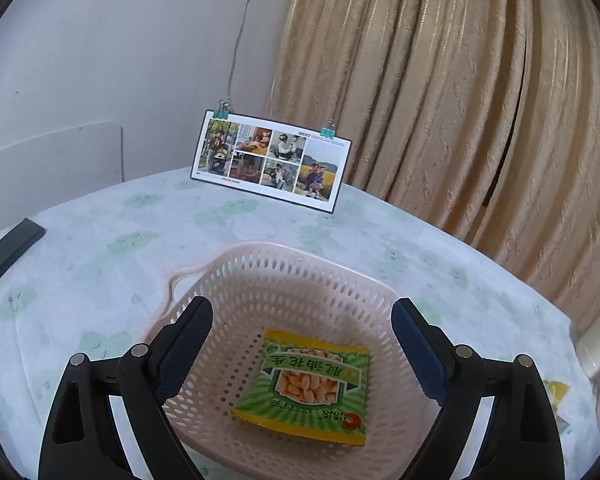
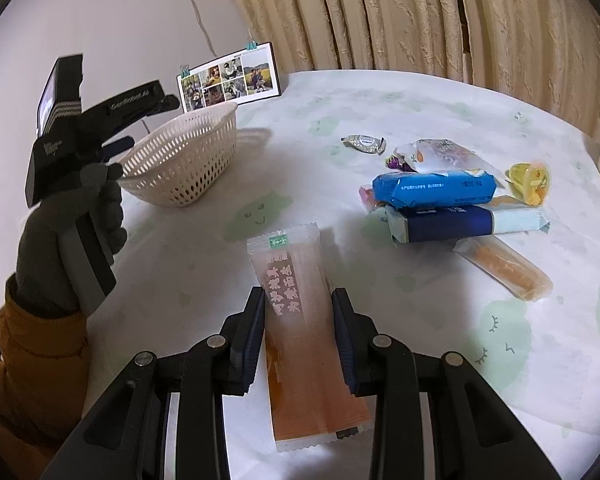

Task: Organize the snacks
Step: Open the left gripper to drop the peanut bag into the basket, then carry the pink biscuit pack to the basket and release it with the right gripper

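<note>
In the left wrist view a pink perforated basket (image 1: 300, 272) holds a green and yellow peanut packet (image 1: 308, 384) lying flat on its floor. My left gripper (image 1: 304, 308) hangs open over the basket, its fingers wide on either side of the packet and touching nothing. The right wrist view shows the same basket (image 2: 184, 160), with the left gripper (image 2: 144, 124) at its left rim in a gloved hand (image 2: 80, 216). A long orange snack packet (image 2: 296, 312) lies flat on the tablecloth. My right gripper (image 2: 299, 296) is open and straddles it, fingers close to its two long edges.
Several loose snacks sit to the right: a light blue packet (image 2: 432, 190), a dark blue and white packet (image 2: 460, 224), an orange stick (image 2: 504, 268), a yellow jelly cup (image 2: 530, 178) and a wrapped candy (image 2: 364, 144). A photo card (image 2: 228, 78) stands at the back by a curtain.
</note>
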### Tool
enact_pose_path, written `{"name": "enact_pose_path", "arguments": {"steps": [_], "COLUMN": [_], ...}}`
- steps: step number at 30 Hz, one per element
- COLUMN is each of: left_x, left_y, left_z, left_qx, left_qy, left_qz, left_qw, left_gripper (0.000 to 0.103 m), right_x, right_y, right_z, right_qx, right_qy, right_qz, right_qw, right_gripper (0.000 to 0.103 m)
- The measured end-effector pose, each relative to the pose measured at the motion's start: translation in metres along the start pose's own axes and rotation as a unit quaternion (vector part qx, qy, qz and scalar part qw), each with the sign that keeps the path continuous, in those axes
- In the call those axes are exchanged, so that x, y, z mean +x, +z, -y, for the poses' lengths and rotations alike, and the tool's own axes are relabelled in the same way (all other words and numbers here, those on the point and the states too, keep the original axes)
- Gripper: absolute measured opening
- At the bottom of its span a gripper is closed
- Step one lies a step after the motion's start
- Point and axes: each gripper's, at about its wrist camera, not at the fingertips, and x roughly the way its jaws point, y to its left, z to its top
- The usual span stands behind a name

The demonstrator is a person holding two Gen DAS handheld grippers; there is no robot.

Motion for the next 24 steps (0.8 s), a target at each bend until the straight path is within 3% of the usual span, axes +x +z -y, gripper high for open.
{"name": "enact_pose_path", "arguments": {"steps": [9,24], "left_x": [-0.006,-0.016], "left_y": [0.004,0.012], "left_z": [-0.012,-0.056], "left_qx": [-0.011,-0.049], "left_qy": [-0.001,0.039], "left_qz": [0.017,0.054], "left_qw": [0.9998,0.9966], "left_gripper": [0.091,0.091], "right_x": [-0.003,0.036], "right_y": [0.023,0.109], "right_z": [-0.003,-0.055], "right_qx": [0.035,0.038], "right_qy": [0.041,0.100], "right_qz": [0.029,0.063], "right_qw": [0.998,0.992], "right_gripper": [0.030,0.031]}}
